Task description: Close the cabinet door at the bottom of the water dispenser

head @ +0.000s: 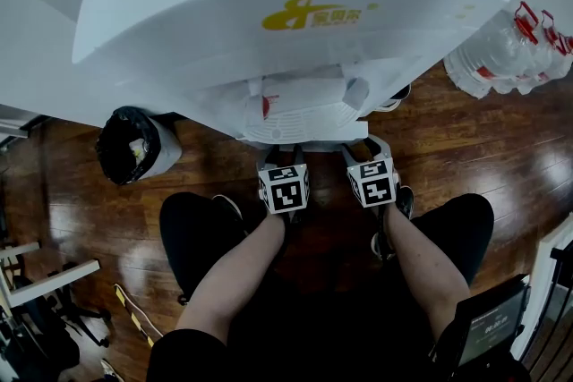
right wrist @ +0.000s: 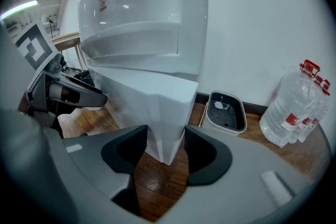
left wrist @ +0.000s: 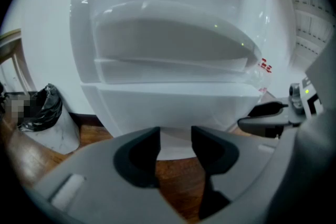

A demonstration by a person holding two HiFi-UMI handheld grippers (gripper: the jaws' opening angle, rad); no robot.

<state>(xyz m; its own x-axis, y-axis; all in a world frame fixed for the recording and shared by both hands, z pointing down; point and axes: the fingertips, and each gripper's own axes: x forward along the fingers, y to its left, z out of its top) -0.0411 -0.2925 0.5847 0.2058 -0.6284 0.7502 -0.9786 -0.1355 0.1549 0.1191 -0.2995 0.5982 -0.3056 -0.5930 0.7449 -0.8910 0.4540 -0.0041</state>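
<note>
The white water dispenser (head: 286,22) stands in front of me, seen from above in the head view. Its bottom cabinet front (left wrist: 173,105) fills the middle of the left gripper view. The cabinet's near corner (right wrist: 168,113) faces the right gripper view. The door looks flat against the body, and I cannot make out a gap. My left gripper (head: 282,155) (left wrist: 175,136) is open just short of the cabinet foot, with nothing between its jaws. My right gripper (head: 365,149) (right wrist: 165,136) sits beside it, also open and empty, aimed at the corner.
A bin with a black bag (head: 134,146) (left wrist: 44,113) stands left of the dispenser. To the right, by the wall, lie a grey-lined tray (right wrist: 226,110) and several water bottles (head: 506,58) (right wrist: 294,107). A person's knees flank the grippers on the wooden floor (head: 81,210).
</note>
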